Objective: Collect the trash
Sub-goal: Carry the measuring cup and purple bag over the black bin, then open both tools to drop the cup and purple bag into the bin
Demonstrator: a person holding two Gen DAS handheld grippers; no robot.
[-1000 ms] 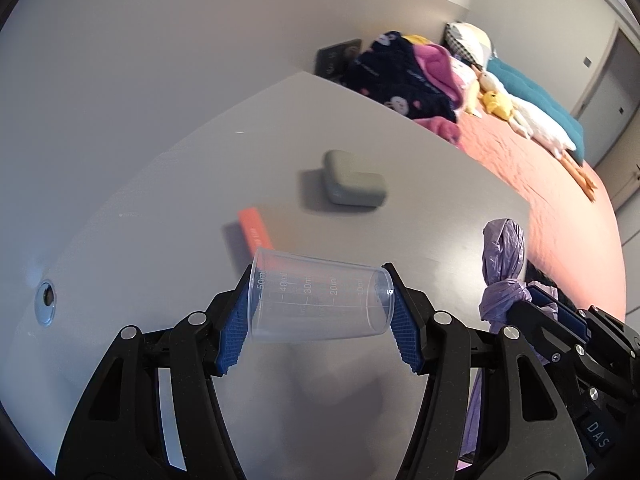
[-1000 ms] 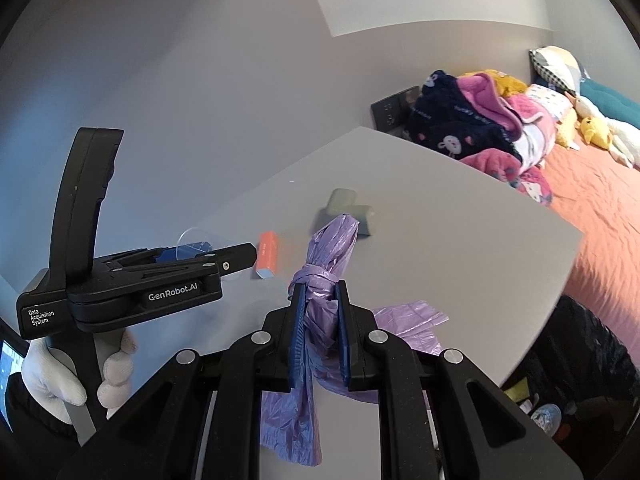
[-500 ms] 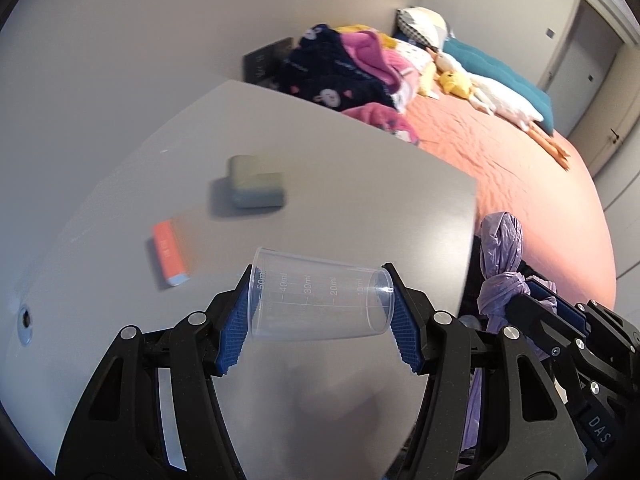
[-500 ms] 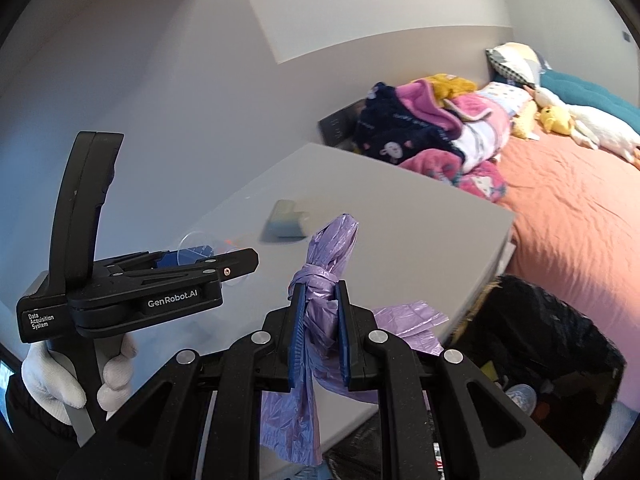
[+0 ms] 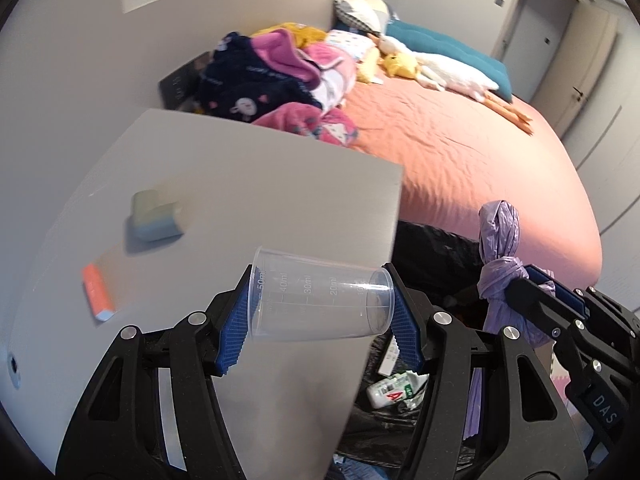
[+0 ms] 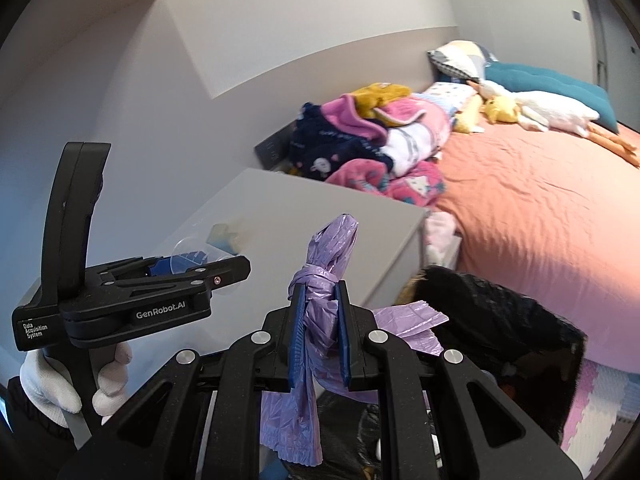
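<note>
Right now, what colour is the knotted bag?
Light purple; the knotted bag shows best in the right wrist view.

Clear measuring cup [image 5: 320, 304] lies sideways in claw; knotted purple bag [image 6: 320, 312] hangs pinched.

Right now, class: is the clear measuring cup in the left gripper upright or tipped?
Tipped on its side. The measuring cup lies level between the left gripper pads, rim towards the left of the picture, base towards the right. It looks empty.

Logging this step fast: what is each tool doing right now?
Left tool: closed on the clear measuring cup, held sideways.
Right tool: closed on the knotted purple bag.
</note>
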